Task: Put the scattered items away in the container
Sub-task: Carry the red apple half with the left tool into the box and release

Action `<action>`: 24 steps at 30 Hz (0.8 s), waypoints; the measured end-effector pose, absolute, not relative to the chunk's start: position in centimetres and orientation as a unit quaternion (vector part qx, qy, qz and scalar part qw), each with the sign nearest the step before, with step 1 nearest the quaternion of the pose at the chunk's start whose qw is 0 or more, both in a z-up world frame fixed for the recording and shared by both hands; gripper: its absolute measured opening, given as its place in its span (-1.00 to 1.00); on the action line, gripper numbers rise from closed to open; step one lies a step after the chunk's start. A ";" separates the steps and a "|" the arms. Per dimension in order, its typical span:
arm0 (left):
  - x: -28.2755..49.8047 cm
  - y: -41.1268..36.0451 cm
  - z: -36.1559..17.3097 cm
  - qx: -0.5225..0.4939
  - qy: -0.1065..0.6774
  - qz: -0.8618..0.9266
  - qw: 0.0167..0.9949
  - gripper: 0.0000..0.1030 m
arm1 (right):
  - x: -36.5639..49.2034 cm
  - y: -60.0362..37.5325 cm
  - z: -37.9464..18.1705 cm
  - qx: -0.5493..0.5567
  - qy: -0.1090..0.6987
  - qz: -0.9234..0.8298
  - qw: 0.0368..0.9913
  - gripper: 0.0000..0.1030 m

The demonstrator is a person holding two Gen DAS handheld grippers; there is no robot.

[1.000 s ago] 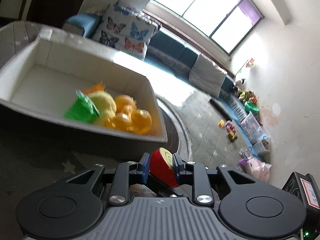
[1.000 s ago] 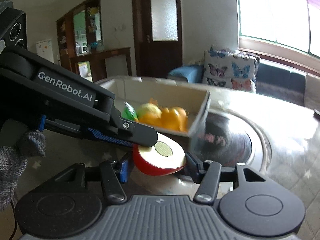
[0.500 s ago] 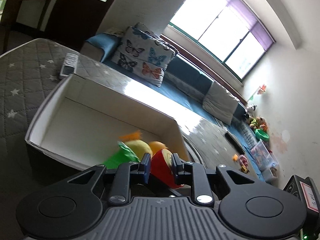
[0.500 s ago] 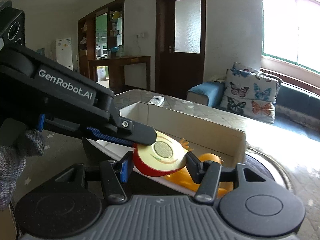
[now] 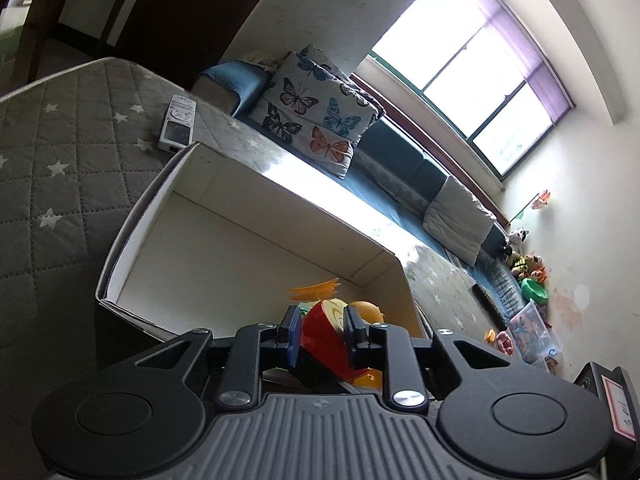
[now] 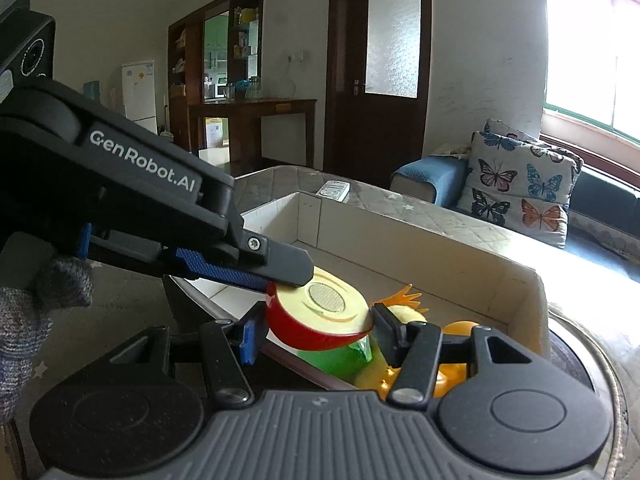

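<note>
A red toy apple half (image 5: pixel 326 338) with a cream cut face (image 6: pixel 320 312) sits between the fingers of both grippers. My left gripper (image 5: pixel 320 334) is shut on it, and its finger (image 6: pixel 240 268) reaches in from the left in the right wrist view. My right gripper (image 6: pixel 314 330) is also shut on it. The apple half hangs above the near right end of the white box (image 5: pixel 248 240), whose wall also shows in the right wrist view (image 6: pixel 420 240). Inside lie yellow and orange toys (image 6: pixel 452 376), a green toy (image 6: pixel 336 360) and an orange leafy piece (image 5: pixel 316 289).
The box stands on a grey quilted star-patterned table (image 5: pixel 60 152). A white remote (image 5: pixel 178 122) lies beyond the box's far end. A blue sofa with a butterfly cushion (image 5: pixel 316 116) runs behind. Toys lie on the floor at the far right (image 5: pixel 528 320).
Both grippers have carried the apple half up and over the box's near wall. The box now lies below and ahead, and its far end has come into view.
</note>
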State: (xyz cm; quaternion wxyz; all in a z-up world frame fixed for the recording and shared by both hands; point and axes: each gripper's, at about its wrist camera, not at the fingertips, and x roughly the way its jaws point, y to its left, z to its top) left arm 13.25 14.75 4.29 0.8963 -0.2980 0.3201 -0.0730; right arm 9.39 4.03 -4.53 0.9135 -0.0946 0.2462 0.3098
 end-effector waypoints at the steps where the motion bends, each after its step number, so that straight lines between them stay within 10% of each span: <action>1: 13.3 14.9 4.2 -0.300 0.320 -0.072 0.896 -0.51 | 9.4 4.1 -4.5 -0.094 0.247 0.310 0.913 0.11; 24: 14.9 15.2 2.4 -0.297 0.348 -0.060 0.887 -0.55 | 8.0 2.0 -3.5 -0.083 0.240 0.304 0.918 0.24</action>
